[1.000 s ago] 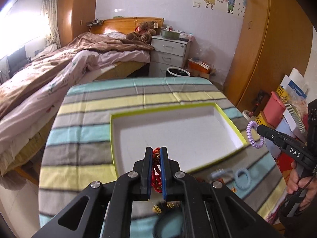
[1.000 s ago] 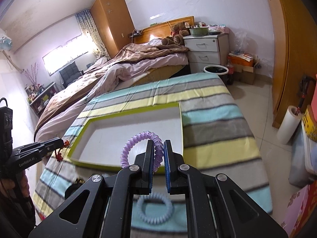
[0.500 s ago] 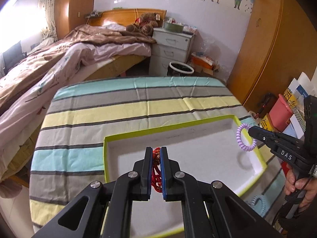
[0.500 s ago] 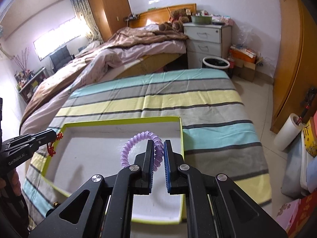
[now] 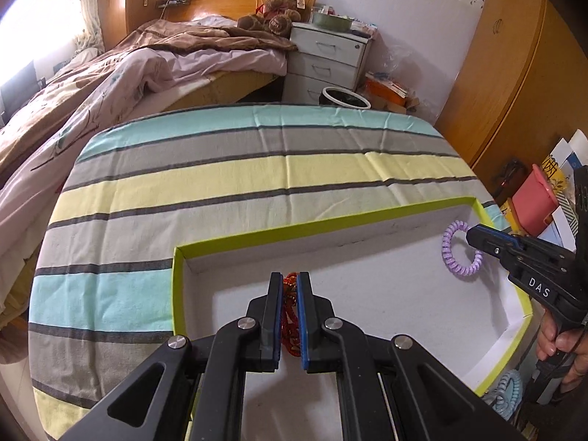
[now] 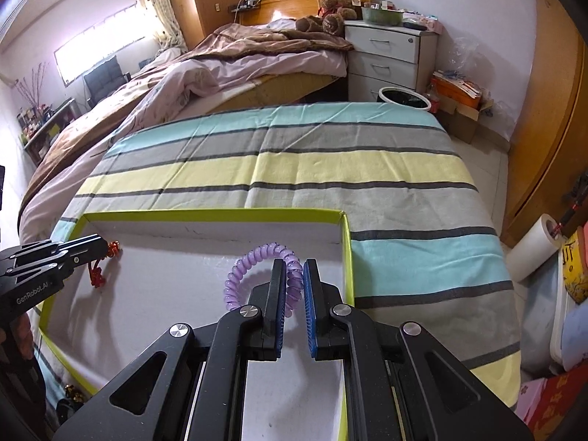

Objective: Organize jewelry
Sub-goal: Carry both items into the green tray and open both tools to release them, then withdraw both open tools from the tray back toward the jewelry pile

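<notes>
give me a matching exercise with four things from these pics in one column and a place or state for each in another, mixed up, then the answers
Things
1. purple spiral bracelet
2. red beaded piece
3. light blue spiral bracelet
4. green-rimmed box

Places or states
A. lying on the striped cloth outside the box
B. held in the left tool
C. held in the right tool
D. open, resting on the striped cloth

Pairs: 1-C, 2-B, 3-A, 4-D
</notes>
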`<move>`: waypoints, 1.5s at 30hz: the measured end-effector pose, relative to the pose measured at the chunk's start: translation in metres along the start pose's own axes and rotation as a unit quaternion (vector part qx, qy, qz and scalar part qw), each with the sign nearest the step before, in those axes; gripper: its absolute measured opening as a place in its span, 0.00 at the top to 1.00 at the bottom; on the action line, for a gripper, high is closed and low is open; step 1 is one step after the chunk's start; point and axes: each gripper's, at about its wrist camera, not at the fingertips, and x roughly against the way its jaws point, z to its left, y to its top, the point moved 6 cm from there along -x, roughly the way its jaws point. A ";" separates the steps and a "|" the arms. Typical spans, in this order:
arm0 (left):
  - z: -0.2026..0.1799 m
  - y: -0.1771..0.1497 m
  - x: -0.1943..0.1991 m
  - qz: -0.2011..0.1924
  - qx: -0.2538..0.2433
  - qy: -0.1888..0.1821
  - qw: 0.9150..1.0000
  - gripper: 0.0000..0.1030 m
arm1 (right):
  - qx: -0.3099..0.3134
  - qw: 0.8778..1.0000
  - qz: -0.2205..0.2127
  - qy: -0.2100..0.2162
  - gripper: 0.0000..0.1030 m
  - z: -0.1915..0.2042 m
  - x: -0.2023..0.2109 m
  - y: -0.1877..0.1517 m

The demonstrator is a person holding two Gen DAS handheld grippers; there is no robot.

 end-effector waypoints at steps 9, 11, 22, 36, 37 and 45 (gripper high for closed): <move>0.001 0.000 -0.003 0.001 0.004 -0.001 1.000 0.93 | 0.010 1.000 0.007 -0.007 0.90 0.001 -0.004 0.000; 0.001 0.000 -0.003 0.002 0.008 -0.004 1.000 0.92 | 0.013 1.000 0.007 -0.011 0.90 0.002 -0.005 0.002; 0.007 -0.001 0.000 0.003 0.019 0.000 1.000 0.66 | 0.018 1.000 0.005 -0.007 0.83 0.007 -0.005 0.002; -0.001 -0.015 0.051 -0.035 0.024 0.001 0.999 0.59 | -0.002 0.999 -0.036 0.015 0.69 0.008 0.037 -0.001; -0.001 -0.019 0.057 -0.038 0.027 0.001 0.999 0.59 | -0.001 0.999 -0.043 0.019 0.69 0.008 0.044 -0.003; 0.002 -0.054 0.093 -0.048 0.038 -0.002 0.998 0.59 | 0.010 0.998 -0.058 0.026 0.69 0.011 0.081 -0.031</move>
